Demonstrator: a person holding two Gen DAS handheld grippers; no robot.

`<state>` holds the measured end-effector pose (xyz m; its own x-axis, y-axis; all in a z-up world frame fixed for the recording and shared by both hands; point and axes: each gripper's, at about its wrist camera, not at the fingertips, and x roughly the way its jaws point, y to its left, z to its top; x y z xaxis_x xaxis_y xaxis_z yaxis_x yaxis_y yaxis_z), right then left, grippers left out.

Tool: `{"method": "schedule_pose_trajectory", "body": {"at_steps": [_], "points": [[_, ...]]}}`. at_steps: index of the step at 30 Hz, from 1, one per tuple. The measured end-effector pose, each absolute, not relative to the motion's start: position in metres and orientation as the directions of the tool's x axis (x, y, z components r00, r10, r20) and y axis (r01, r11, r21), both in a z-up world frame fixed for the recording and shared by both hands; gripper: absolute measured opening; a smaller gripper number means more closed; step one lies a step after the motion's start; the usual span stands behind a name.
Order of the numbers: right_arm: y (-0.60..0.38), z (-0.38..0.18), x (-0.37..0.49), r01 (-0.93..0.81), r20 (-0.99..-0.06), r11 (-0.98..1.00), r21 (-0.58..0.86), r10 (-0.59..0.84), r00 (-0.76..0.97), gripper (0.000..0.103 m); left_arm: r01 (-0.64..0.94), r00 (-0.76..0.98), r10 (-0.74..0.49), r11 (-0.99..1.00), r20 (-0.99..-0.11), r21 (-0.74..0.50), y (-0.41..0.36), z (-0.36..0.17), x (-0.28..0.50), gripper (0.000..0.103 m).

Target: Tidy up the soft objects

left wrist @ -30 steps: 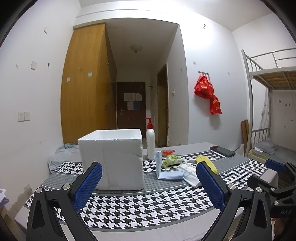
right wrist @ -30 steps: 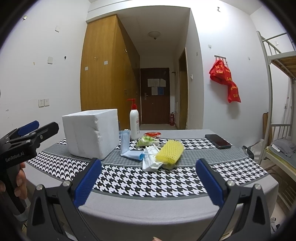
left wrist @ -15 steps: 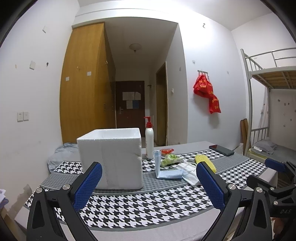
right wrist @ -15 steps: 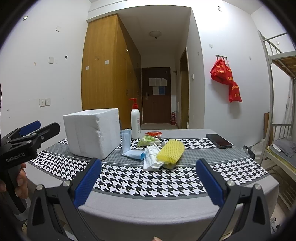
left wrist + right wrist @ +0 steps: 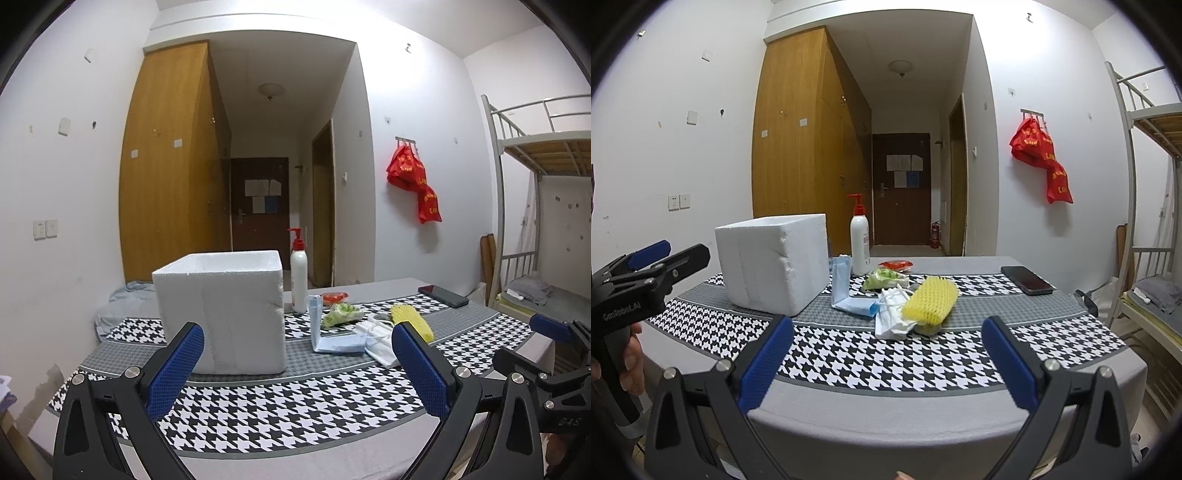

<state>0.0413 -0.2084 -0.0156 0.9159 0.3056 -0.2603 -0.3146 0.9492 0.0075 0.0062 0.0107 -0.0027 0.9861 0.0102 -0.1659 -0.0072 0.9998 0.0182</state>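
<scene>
A white foam box (image 5: pixel 221 310) (image 5: pixel 774 262) stands open-topped on the left of the houndstooth table. To its right lies a heap of soft things: a yellow foam net (image 5: pixel 931 299) (image 5: pixel 410 319), white cloth pieces (image 5: pixel 892 314) (image 5: pixel 376 338), a blue pack (image 5: pixel 846 291) (image 5: pixel 328 336) and a green-white bag (image 5: pixel 884 278) (image 5: pixel 341 314). My left gripper (image 5: pixel 295 373) is open at the near edge, facing the box. My right gripper (image 5: pixel 886 363) is open too, short of the heap, holding nothing.
A pump bottle (image 5: pixel 860 243) with a red top stands behind the heap, next to a small red packet (image 5: pixel 895 264). A black phone (image 5: pixel 1027 280) lies at the table's right. A bunk bed (image 5: pixel 1145 184) rises on the right, a wardrobe (image 5: pixel 809 140) behind.
Both views have barely shifted; the scene sits a touch lower in the left wrist view. Nothing was taken hold of and both grippers stay open.
</scene>
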Motion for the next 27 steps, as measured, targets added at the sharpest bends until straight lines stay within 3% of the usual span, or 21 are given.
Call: {"method": "schedule_pose_trajectory", "body": {"at_steps": [15,27], "points": [[-0.214,-0.012,0.065,-0.31,-0.296,0.951,0.016,0.3,0.907,0.103,0.03,0.976,-0.025,0.999,-0.218,0.019,0.0,0.001,0.032,0.102],[-0.228,-0.021,0.103,-0.263,-0.355,0.965,0.019,0.252,0.9,0.103,0.092,0.945,-0.074,0.995,-0.32,0.044,-0.024,-0.004,0.08,0.102]]}}
